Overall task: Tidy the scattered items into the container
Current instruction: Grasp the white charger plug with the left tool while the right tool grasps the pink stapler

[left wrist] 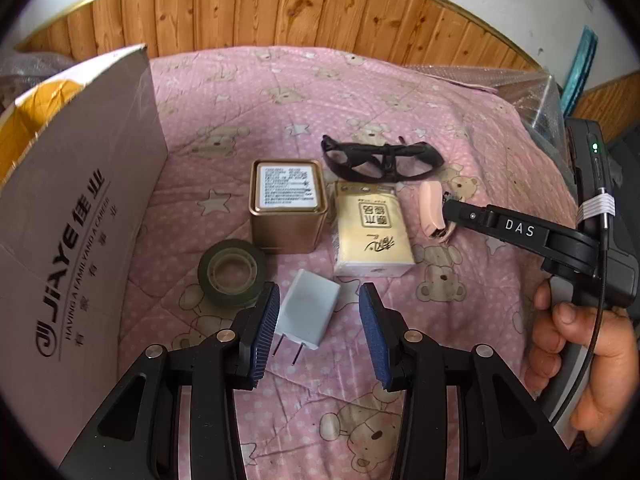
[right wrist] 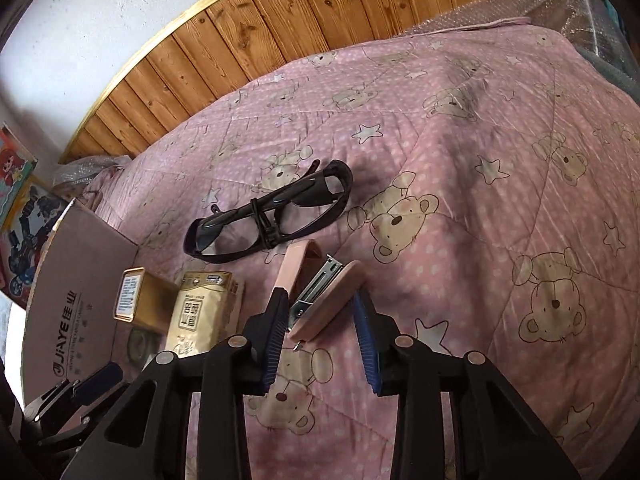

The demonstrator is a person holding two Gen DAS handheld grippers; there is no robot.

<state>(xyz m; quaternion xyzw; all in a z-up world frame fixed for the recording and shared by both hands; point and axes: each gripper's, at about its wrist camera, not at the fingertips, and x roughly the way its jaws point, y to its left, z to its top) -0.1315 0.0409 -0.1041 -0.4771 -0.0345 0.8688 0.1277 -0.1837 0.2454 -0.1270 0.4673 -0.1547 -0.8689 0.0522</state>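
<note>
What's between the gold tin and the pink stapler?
The yellow tissue pack lies between the gold tin and the pink stapler, beside each. The left wrist view shows it best; the right wrist view confirms the same order.

left wrist: low over the bed (left wrist: pixel 400 92), facing 12 o'clock toward the wood panelling (left wrist: pixel 320 8)
right wrist: close, tilted, looking 11 o'clock
shared: glasses (left wrist: pixel 380 158) (right wrist: pixel 272 212), tin (left wrist: pixel 286 204) (right wrist: pixel 146 298), cardboard box (left wrist: pixel 76 216) (right wrist: pixel 76 288)
</note>
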